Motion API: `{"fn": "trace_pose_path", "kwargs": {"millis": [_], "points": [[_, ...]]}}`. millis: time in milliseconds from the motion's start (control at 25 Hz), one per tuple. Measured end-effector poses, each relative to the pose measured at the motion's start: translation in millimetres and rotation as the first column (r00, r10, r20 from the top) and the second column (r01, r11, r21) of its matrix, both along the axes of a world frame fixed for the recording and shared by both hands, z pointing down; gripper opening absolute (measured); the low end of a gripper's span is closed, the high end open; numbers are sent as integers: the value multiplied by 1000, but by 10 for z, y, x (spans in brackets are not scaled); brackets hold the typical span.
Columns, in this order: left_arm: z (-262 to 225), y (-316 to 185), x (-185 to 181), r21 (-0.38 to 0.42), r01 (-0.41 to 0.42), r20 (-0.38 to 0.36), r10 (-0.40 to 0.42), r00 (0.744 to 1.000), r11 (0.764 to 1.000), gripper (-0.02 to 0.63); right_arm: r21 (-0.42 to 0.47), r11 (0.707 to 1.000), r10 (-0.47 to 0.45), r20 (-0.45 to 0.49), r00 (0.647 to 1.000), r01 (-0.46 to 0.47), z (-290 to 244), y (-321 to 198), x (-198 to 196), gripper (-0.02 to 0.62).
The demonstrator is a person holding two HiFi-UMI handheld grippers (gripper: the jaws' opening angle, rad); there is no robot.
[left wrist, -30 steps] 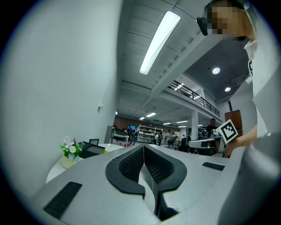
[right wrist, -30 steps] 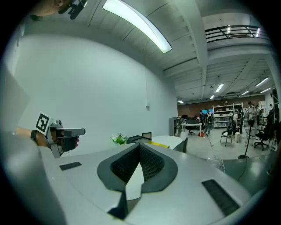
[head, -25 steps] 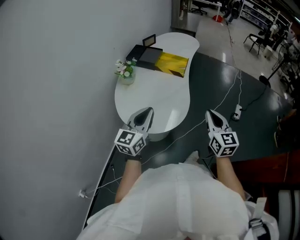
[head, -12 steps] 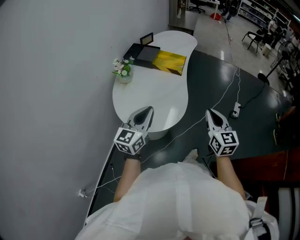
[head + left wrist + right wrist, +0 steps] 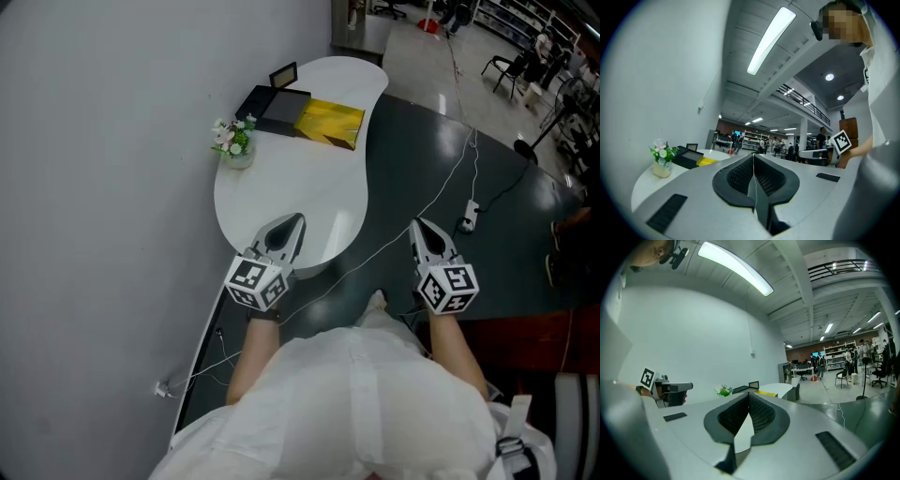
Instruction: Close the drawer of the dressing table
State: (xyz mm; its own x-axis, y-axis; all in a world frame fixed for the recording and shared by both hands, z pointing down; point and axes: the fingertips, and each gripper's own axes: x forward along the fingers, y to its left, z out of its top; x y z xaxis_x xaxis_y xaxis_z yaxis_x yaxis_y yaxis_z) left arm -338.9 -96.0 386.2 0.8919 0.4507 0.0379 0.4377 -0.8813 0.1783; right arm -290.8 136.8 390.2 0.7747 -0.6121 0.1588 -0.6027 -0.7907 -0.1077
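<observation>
Spotter: Jaws, left gripper [image 5: 292, 225] and right gripper [image 5: 422, 230]?
Recorder: Both pressed together, nothing between. Probably kept blunt for pushing, not gripping.
Spotter: Drawer?
Recorder: Not made out from here. Only dressing table [image 5: 309, 202] at upper centre, flower pot [image 5: 232, 142] and black box [image 5: 272, 105] on surface toward top of frame.

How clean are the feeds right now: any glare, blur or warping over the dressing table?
Head view: sharp, evenly lit, only a soft sheen on the dressing table. Left gripper view: heavy fisheye, dark corners, bright ceiling light, left tool fills the foreground. Right gripper view: same warping, right tool hides part of the table.
</observation>
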Motion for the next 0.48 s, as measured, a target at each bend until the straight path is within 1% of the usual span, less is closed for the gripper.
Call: {"fn": "trace_pose_path", "kwargs": {"millis": [80,200,360,480], "points": [[19,117,137,-2,-18,0,18,1000,1000,18,19,1000,20,10,1000,-20,36,131,125,9],[45,328,390,1,-41,4,41,999,999,18,16,999,49,24,999,-49,89,355,354,9],[97,604,864,-5,-57,14,57,998,998,18,7,998,63,28,998,-63,125,630,727,9],[107,886,1259,-4,-89,19,89,996,996,18,-6,997,74,21,997,-74,110,861,1045,9]]}}
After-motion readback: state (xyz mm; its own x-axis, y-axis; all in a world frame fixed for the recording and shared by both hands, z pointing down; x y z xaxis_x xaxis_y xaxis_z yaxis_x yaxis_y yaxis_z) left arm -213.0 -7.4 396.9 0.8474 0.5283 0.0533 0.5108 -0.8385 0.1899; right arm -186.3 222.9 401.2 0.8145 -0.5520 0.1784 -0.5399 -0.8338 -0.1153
